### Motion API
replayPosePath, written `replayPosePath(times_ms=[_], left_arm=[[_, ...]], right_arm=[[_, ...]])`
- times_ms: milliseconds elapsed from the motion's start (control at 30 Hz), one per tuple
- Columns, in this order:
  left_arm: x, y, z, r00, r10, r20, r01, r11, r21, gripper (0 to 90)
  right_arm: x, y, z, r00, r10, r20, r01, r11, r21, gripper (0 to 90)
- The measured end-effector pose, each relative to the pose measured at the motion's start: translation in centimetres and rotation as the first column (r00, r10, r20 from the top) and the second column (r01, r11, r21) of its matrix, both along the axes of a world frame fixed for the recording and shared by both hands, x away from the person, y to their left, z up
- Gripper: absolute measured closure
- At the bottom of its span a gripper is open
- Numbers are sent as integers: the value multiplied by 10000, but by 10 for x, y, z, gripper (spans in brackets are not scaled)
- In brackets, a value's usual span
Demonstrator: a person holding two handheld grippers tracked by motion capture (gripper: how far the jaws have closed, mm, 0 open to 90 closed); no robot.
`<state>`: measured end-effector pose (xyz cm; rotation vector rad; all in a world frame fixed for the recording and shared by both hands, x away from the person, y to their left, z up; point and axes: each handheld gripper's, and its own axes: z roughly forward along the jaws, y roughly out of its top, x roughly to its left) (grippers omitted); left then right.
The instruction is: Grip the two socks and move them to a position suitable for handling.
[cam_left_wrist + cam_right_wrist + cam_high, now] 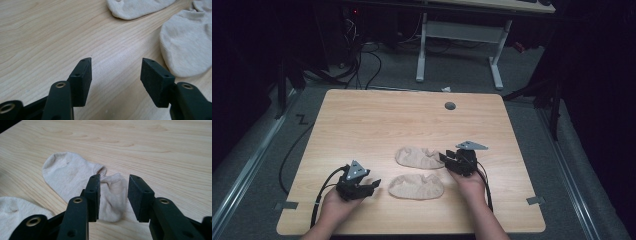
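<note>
High view sits above the person's side, looking forward and down across the whole wooden table point(377, 120), with the floor and a second desk's white legs point(459, 47) beyond the far edge. Left gripper view rides low and close over the tabletop, looking along its own jaws to the right, and catches the near sock point(186, 45) at its right edge plus the far sock point(137, 8) at its top. Right gripper view, just as low, faces left and looks straight onto the far sock point(72, 177), with the near sock point(15, 212) at its lower left. Both socks point(417, 172) show in all three views.
</note>
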<state>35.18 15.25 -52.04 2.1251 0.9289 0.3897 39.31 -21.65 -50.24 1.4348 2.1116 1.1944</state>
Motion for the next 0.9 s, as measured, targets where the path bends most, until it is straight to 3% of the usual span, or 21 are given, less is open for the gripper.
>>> replayPosePath(times_ms=[67, 133, 233, 300, 400, 600, 767, 900], left_arm=[[5, -3, 1, 10000, 44, -7, -44, 10000, -32, 418], [11, -7, 4, 9998, 121, 169, -122, 9999, 74, 417], [24, -12, 6, 9996, 223, 193, -217, 9993, -306, 418], [33, -19, 5, 9995, 222, 229, -217, 9996, -205, 421], [46, -30, 3, 9995, 243, 178, -237, 9993, -301, 429], [66, -57, 1, 9995, 31, 322, -15, 9989, -471, 458], [80, -75, -5, 10000, 11, 21, -10, 9986, -521, 505], [87, -79, -11, 9993, 337, -189, -345, 9985, -433, 571]], right_arm=[[-6, -2, -2, 9998, -64, 214, 65, 10000, -24, 607], [-7, 0, -4, 9995, 84, 291, -65, 9981, -620, 583], [-9, -2, -7, 9997, 206, 155, -196, 9979, -623, 580], [-8, -3, -7, 9996, 187, 188, -175, 9978, -637, 581], [-5, -4, -10, 9998, 122, -173, -126, 9995, -277, 581], [-4, 1, -13, 9999, 65, -116, -74, 9971, -753, 611], [-5, 2, -13, 10000, 32, -90, -39, 9964, -849, 661], [-6, 3, -13, 10000, 24, -35, -27, 9966, -825, 682]])
